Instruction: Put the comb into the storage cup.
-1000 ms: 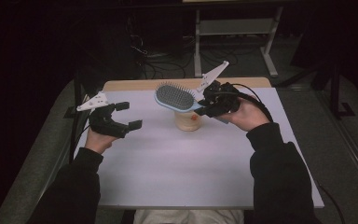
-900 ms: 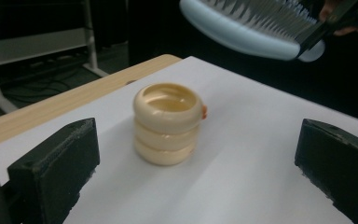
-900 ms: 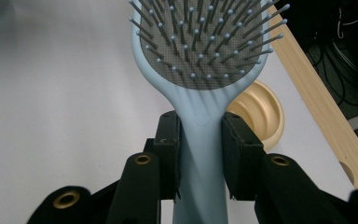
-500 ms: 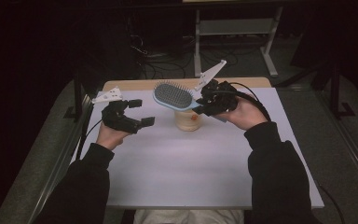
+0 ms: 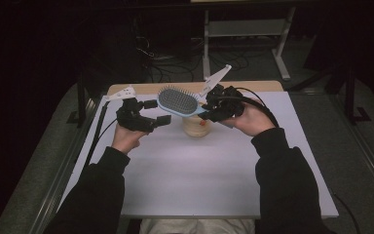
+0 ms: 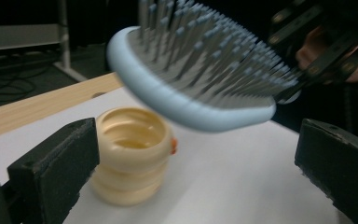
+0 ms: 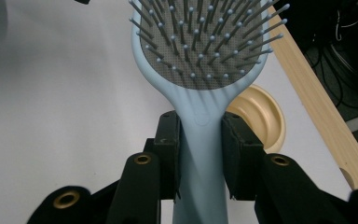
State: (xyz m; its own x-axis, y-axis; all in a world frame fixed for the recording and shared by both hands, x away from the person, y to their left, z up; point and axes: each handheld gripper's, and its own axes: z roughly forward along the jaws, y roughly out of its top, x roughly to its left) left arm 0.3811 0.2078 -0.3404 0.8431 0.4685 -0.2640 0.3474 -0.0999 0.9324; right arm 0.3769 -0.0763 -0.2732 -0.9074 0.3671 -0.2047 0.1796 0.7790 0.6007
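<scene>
A light blue hairbrush (image 5: 177,101) with grey bristles facing up hangs level above the table. My right gripper (image 5: 204,109) is shut on its handle; in the right gripper view both pads (image 7: 168,140) press the handle of the hairbrush (image 7: 200,46). Just under the brush head stands a cream ribbed cup (image 5: 196,127), upright, with a small orange spot on its side. My left gripper (image 5: 157,112) is open just left of the brush head. In the left gripper view the hairbrush (image 6: 191,88) and the cup (image 6: 130,154) lie ahead of the wide-open left gripper (image 6: 198,140).
The white table top (image 5: 195,170) has a wooden strip (image 5: 126,89) along its far edge. A metal shelf frame (image 5: 243,29) and cables stand on the floor beyond. Dark floor surrounds the table on both sides.
My left gripper has moved right and a little up, from the table's left part to right beside the brush head. The right gripper and the brush have kept still.
</scene>
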